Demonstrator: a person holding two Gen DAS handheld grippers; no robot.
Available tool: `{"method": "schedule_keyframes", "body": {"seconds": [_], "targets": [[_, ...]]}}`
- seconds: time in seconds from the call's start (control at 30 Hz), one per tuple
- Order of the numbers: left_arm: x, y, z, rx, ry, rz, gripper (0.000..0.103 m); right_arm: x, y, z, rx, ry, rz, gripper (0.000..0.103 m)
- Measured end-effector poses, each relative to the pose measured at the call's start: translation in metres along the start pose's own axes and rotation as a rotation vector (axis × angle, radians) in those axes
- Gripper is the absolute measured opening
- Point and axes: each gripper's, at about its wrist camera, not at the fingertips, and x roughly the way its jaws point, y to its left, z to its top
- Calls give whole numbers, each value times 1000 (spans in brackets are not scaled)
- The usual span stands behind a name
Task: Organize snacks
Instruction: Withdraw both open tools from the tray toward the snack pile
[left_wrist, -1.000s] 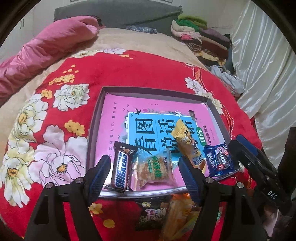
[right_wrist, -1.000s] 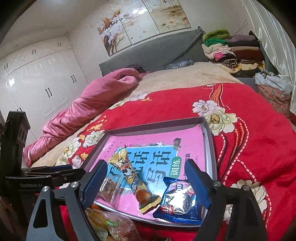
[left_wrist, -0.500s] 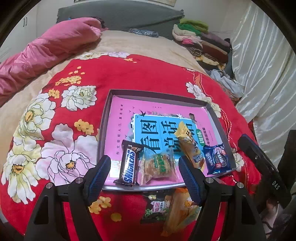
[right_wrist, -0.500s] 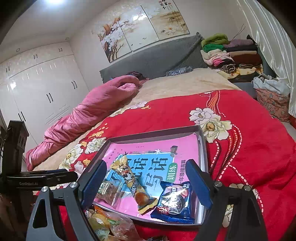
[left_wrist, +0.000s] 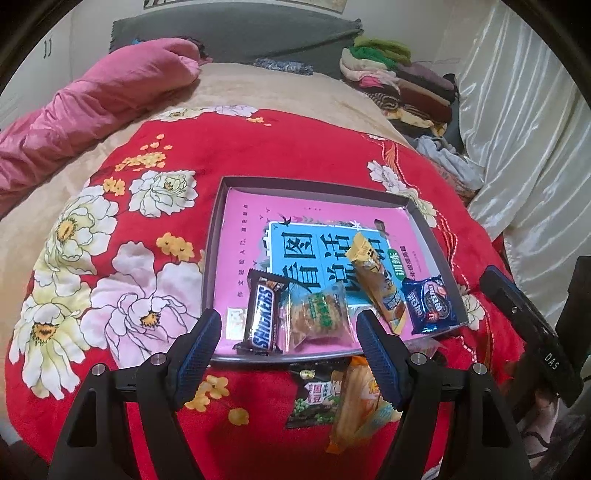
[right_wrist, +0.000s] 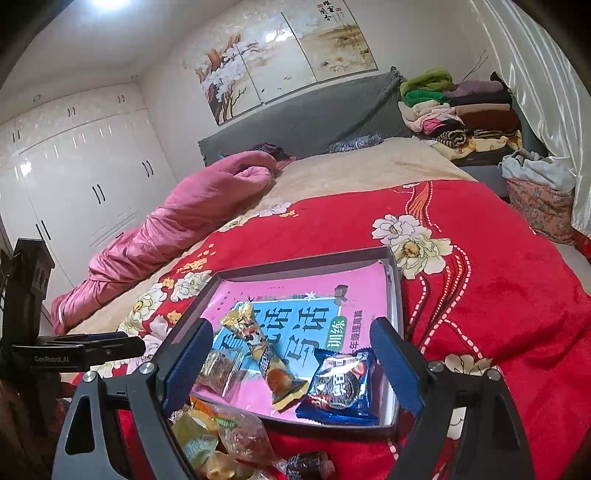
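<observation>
Two handheld grippers in matte black. On the left gripper (left_wrist: 288, 338), blue ribbed pads line the fingers (left_wrist: 201, 341), with silver screw heads at 7 and 5 o'clock. Same build on the right gripper (right_wrist: 291, 360): blue pads, silver screws, triangular cut-outs in the frame. White lettering "GenRobot.AI" and "DAS" printed on the bodies.

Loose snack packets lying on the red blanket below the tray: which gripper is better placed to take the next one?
Left, probably. The open left gripper points down over the orange packet; the right gripper frames the grey tray.
</observation>
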Motion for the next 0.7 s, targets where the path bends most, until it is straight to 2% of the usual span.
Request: {"method": "schedule_keyframes", "body": {"seconds": [0.37,0.7], "targets": [[-4,2,-10,18,15,23,77,-7,3,-7,-13,11,-12,87],[-4,-5,-19,44,35,3,77,-20,2,-20,6,32,-46,87]]}}
